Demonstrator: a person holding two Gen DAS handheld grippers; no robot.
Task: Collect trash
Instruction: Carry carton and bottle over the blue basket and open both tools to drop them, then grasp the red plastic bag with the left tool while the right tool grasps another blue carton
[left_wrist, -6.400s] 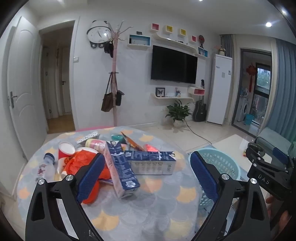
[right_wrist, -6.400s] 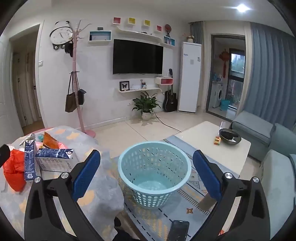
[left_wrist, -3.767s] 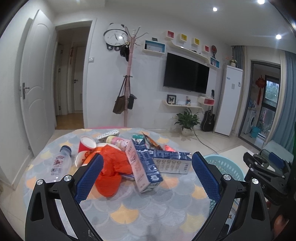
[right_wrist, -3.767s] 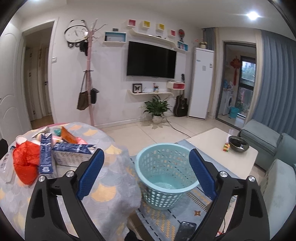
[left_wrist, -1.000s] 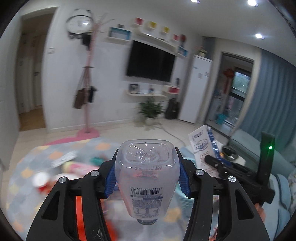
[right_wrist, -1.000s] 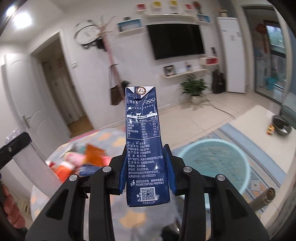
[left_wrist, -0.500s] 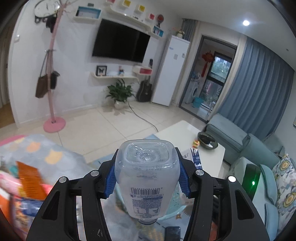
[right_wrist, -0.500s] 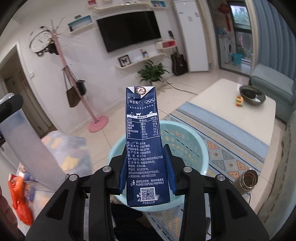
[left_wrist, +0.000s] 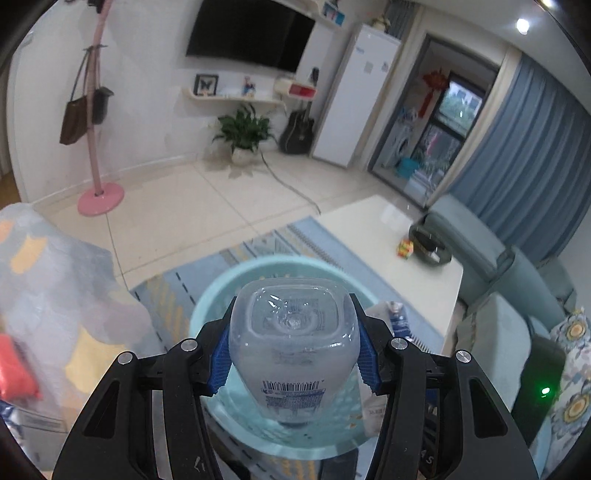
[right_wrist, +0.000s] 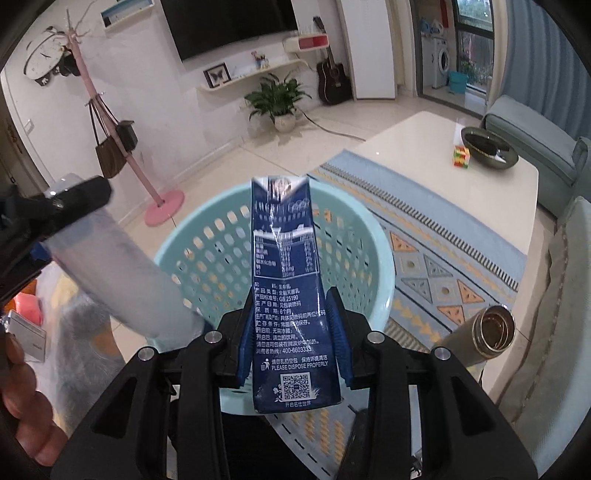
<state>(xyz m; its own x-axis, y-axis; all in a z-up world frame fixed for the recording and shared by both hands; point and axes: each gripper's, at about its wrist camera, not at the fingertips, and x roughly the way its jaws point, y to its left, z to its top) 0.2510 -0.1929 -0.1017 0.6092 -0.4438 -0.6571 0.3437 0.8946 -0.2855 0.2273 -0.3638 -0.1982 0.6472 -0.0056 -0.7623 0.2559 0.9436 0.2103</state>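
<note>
Left hand-held gripper (left_wrist: 291, 354) squeezes a clear bottle (left_wrist: 293, 347), right hand-held gripper (right_wrist: 291, 341) squeezes a blue carton (right_wrist: 290, 295), both above the basket (right_wrist: 354, 236).

We cannot see the floor of the pale blue perforated plastic basket (right_wrist: 354, 236) — the dark blue milk carton (right_wrist: 291, 314) and clear plastic bottle (left_wrist: 293, 343) cover it.

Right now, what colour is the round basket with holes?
Light blue plastic basket; right wrist view shows it best.

I see even, soft indoor light, a ceiling spot (left_wrist: 522, 25) glaring, heavy fisheye bending with black corners, motion-blurred left edges.
</note>
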